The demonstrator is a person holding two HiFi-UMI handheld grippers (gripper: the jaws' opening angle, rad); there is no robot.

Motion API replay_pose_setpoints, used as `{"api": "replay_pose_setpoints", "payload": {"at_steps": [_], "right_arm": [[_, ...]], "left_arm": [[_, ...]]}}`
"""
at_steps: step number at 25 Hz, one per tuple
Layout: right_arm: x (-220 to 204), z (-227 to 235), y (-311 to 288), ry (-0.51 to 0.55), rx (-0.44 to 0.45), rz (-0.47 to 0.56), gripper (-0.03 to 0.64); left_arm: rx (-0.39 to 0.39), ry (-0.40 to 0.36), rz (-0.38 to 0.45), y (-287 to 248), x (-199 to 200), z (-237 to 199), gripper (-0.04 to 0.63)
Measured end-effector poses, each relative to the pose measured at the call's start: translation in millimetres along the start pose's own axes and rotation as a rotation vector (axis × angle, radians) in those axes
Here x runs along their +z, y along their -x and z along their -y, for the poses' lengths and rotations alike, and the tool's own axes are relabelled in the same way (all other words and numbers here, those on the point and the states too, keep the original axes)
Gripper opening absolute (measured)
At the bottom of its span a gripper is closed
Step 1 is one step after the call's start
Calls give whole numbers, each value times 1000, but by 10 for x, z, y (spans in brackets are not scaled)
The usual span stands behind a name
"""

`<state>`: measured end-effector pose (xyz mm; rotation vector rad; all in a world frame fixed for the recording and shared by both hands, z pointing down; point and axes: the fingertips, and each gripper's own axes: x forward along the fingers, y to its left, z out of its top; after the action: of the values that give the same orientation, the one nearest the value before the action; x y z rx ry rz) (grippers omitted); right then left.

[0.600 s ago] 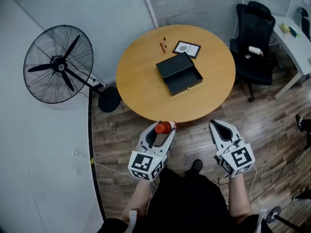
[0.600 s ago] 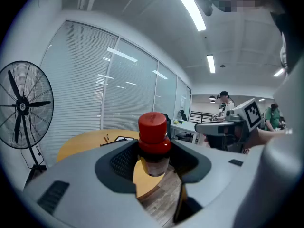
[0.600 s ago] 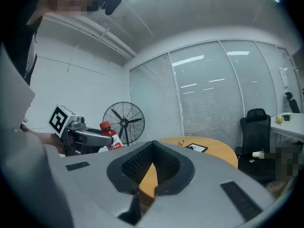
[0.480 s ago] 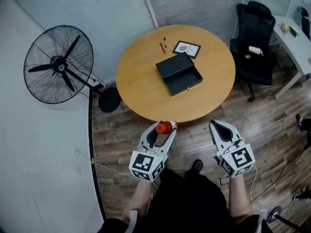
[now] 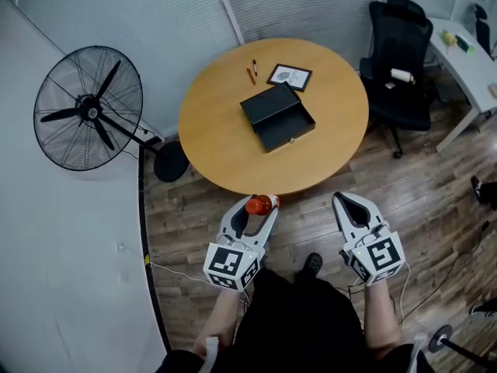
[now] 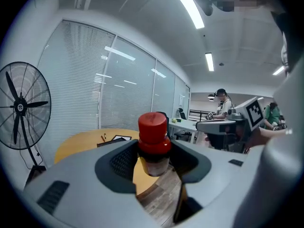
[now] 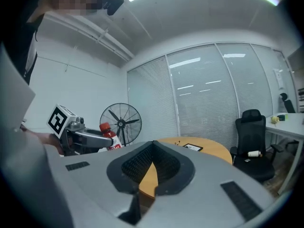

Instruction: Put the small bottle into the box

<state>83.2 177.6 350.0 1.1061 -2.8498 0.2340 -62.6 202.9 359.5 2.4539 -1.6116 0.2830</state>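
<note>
Cannot read the label on the bottle (image 6: 153, 146). Below the red cap, only a short stretch of its body shows in the left gripper view, with the rest behind the jaws. From the head view, cannot tell whether the black box (image 5: 277, 116) holds anything: too dark inside and too small. Both forearms cut off by the bottom edge there, with the torso covering the floor (image 5: 307, 224) beneath.

As for the left gripper (image 5: 259, 208): spread wide yet clamped on the bottle, pads pressing just under the cap from both sides. Bottle off the table, just short of the near rim and well apart from the box. As for the right gripper (image 5: 342, 200): tips together with nothing between them, only a sliver of tabletop showing through the gap behind the pads. Side by side and apart, both over the wood floor on the near side of the table.

On the round table (image 5: 210, 142): the box near the middle, seemingly open, lid laid back on the far side. Beyond it, two pens (image 5: 249, 75) and a framed picture (image 5: 289, 76), near the box but not touching. Between bottle and box: the near rim and a stretch of tabletop.

Left of the table, a standing fan (image 5: 85, 111) by the wall. Right of it, a black office chair (image 5: 400, 61) and the corner of a white desk (image 5: 466, 53). In the left gripper view, a person (image 6: 222, 106) at a far desk, small and indistinct.
</note>
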Motion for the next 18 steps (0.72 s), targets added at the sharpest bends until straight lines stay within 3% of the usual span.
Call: {"api": "replay_pose_setpoints", "payload": {"at_steps": [18], "right_arm": [[-140, 131, -137, -50, 36, -49, 9]], "left_arm": [[13, -1, -33, -112, -47, -19, 205]]}}
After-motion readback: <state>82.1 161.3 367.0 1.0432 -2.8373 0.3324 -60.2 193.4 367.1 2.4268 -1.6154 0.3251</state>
